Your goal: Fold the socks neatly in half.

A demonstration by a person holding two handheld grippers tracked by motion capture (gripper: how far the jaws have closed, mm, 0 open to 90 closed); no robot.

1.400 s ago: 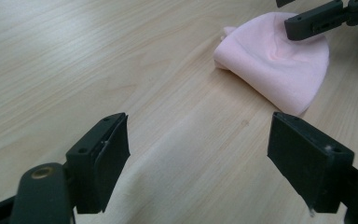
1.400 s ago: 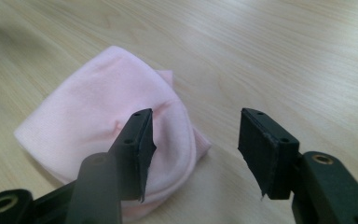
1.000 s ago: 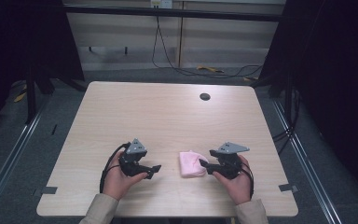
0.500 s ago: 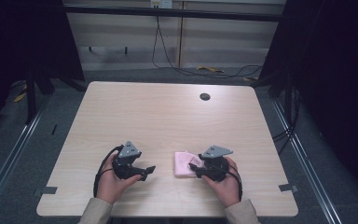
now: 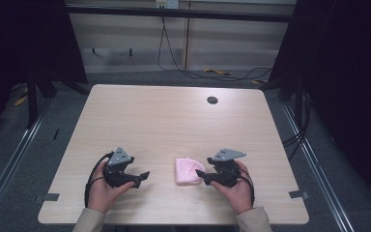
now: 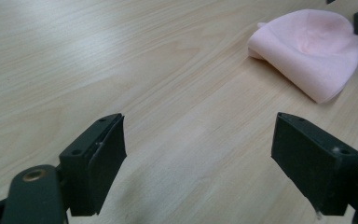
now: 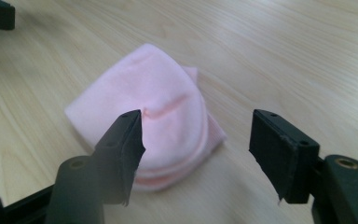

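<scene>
Right hand-held gripper (image 7: 196, 154) wide open, empty, jaws at pink cloth (image 7: 144, 100).

The bench (image 5: 174, 121) looks like pale wood or wood-look laminate, smooth, with fine grain lines and a soft sheen where light falls. The pink cloth (image 7: 154, 112) is a soft, matt, fleecy fabric, folded in layers with rounded edges. The 2 grippers' jaws are matt black plastic, slightly dusty and scuffed at the edges.

A plain pale pink cloth (image 5: 189, 170) lies on the light woodgrain table (image 5: 174, 121).
</scene>
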